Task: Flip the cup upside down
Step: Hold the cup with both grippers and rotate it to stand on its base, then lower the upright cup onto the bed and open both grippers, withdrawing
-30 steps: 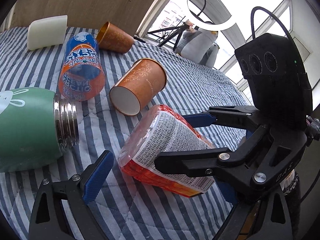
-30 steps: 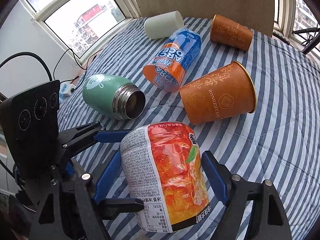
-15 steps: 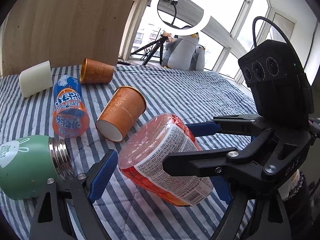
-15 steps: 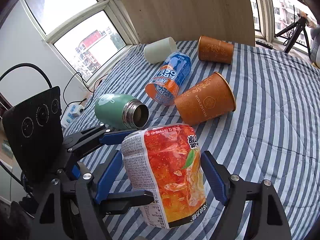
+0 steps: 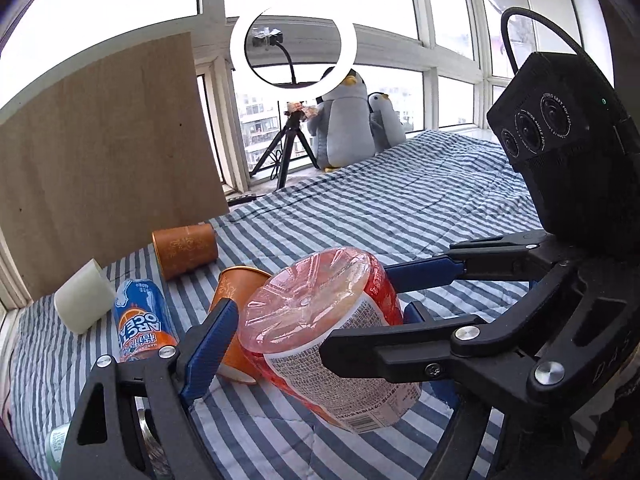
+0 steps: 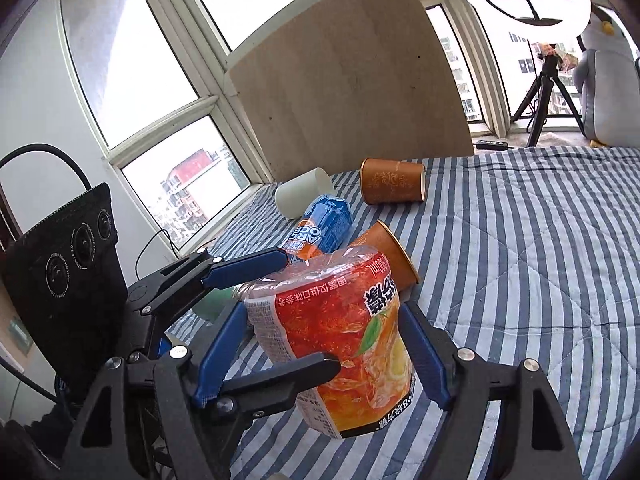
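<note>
An orange plastic-wrapped cup (image 5: 332,344) with a printed label is held in the air above the striped bedcover, tilted, its clear sealed end up. Both grippers close on it. My left gripper (image 5: 316,344) has its blue pads on either side of the cup. My right gripper (image 6: 320,344) clasps the same cup (image 6: 344,344) from the other side, its blue pads against the label. The right gripper's black body (image 5: 520,320) crosses the left wrist view, and the left gripper's body (image 6: 120,320) shows in the right wrist view.
On the striped bedcover (image 6: 520,260) lie two orange paper cups (image 6: 392,188) (image 6: 388,252), a blue-orange can (image 6: 320,232), a white cup (image 6: 300,196) and a green flask (image 5: 60,448). A wooden board (image 6: 348,92), tripod and plush penguins (image 5: 344,120) stand behind.
Both grippers have lifted the wrapped cup off the bedcover and turned it from lying on its side toward standing. The views now tilt up to the windows.
</note>
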### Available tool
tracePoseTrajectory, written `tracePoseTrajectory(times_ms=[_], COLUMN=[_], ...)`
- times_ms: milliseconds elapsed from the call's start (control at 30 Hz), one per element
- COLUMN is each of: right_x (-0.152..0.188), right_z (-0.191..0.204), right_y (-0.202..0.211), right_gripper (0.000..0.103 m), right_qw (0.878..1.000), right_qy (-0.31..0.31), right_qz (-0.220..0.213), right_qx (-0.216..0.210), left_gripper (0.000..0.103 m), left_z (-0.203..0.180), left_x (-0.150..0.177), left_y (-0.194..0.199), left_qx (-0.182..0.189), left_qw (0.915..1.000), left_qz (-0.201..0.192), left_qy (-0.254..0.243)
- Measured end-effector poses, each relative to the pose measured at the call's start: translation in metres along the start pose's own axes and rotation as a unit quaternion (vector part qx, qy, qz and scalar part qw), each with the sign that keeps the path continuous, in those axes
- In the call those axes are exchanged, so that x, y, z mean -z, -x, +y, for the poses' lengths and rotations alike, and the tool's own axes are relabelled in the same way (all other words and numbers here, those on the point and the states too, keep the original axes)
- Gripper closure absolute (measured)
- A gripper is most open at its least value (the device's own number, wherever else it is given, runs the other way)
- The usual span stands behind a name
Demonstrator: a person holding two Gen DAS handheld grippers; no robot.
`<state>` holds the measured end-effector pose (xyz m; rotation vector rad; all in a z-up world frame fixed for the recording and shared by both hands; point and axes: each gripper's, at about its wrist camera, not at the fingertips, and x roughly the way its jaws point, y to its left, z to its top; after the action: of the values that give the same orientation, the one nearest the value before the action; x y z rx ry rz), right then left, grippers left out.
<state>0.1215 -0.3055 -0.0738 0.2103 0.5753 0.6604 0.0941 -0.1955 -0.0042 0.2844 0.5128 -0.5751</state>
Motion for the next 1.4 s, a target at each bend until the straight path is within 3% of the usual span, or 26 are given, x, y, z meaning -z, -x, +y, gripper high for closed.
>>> tracePoseTrajectory(times_ms=[333, 667, 800, 1100, 1200, 1400], right_x=[0.025, 0.039, 0.047, 0.073, 0.082, 0.09], right_z=[-0.002, 0.008, 0.021, 0.058, 0.063, 0.066], right_y=[0.013, 0.042, 0.061, 0.094, 0.094, 0.091], right_gripper=[0.029, 0.028, 0.022, 0.015, 0.013, 0.013], right_qw=[0.999, 0.997, 0.994, 0.957, 0.942, 0.925], right_qy=[0.023, 0.026, 0.031, 0.074, 0.089, 0.103], right_qz=[-0.002, -0.033, -0.058, -0.167, -0.192, -0.215], right_qx=[0.038, 0.072, 0.088, 0.224, 0.262, 0.295], left_gripper=[0.016, 0.008, 0.006, 0.001, 0.001, 0.001], left_z=[-0.036, -0.033, -0.024, -0.005, -0.001, 0.007], left_x=[0.016, 0.026, 0.037, 0.062, 0.069, 0.082], left_y=[0.008, 0.039, 0.058, 0.113, 0.126, 0.14], left_qx=[0.004, 0.027, 0.029, -0.009, -0.04, -0.111], left_qw=[0.9981, 0.9988, 0.999, 0.9924, 0.987, 0.9723], left_qz=[-0.013, -0.019, -0.03, -0.096, -0.121, -0.166], left_qy=[-0.061, -0.037, -0.013, 0.075, 0.097, 0.122])
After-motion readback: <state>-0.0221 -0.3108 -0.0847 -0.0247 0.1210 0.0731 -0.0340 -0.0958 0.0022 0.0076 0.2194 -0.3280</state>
